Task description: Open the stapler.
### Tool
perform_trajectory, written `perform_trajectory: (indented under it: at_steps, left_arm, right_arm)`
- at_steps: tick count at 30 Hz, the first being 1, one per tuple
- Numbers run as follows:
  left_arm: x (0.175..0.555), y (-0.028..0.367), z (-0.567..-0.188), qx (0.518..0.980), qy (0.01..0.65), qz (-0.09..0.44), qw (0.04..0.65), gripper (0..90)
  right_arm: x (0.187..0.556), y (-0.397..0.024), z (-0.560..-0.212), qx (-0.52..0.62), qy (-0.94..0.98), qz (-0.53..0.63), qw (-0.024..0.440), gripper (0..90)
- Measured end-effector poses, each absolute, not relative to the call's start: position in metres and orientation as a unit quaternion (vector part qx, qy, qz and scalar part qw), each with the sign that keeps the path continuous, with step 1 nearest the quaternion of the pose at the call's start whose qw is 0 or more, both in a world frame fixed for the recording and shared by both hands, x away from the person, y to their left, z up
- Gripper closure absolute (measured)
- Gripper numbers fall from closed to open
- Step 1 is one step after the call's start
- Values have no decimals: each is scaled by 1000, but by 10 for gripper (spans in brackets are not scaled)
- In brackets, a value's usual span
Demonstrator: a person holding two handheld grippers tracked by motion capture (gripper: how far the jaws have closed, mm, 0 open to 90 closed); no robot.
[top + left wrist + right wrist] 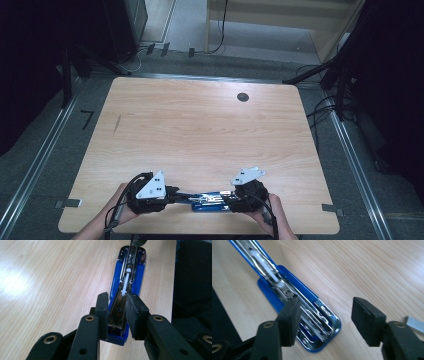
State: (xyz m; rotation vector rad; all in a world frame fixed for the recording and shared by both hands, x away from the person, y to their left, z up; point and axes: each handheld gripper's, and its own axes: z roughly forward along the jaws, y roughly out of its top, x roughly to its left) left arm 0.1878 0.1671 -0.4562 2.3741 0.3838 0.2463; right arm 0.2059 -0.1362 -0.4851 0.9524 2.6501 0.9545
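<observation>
A blue-bodied stapler with a bright metal magazine (211,201), opened out flat so its channel faces up, lies along the near edge of the pale wood-grain table (200,130), between the two hand-held tools. The left gripper (117,315) is clamped across one end of the stapler, its black pads pressing the blue sides with the metal rail running between them. The right gripper (325,320) stands released, jaws wide apart; one black pad (291,315) hovers over the chromed hinge end while the other hangs above bare wood. A small strip of silver staples (415,325) lies on the table just beyond that far pad (it looks like the refill, though I judge that only from where it sits). To do this step well, the left hand should keep the body pinned level and square, so the white pusher (126,280) in the channel stays free, while the right tool comes in squarely rather than at a slant. The stapler sits close to the front edge, so any push toward the person risks tipping it off; the broad open tabletop beyond gives plenty of room to work away from the body.
</observation>
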Motion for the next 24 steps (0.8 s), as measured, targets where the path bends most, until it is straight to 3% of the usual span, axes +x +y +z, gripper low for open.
perform_trajectory:
  at_steps: [3, 8, 18, 24]
  left_arm:
    - [189, 167, -459, 922, 149, 96, 345, 730]
    - [188, 160, -469, 931, 143, 91, 324, 745]
    - [194, 157, -484, 937, 146, 71, 308, 755]
    - [194, 158, -484, 937, 147, 67, 311, 761]
  right_arm:
    - [210, -140, -488, 334, 886, 313, 80, 310]
    - [212, -140, -492, 338, 889, 301, 68, 273]
    - [209, -140, -493, 323, 896, 297, 73, 420]
    - [211, -144, -490, 327, 888, 312, 78, 409]
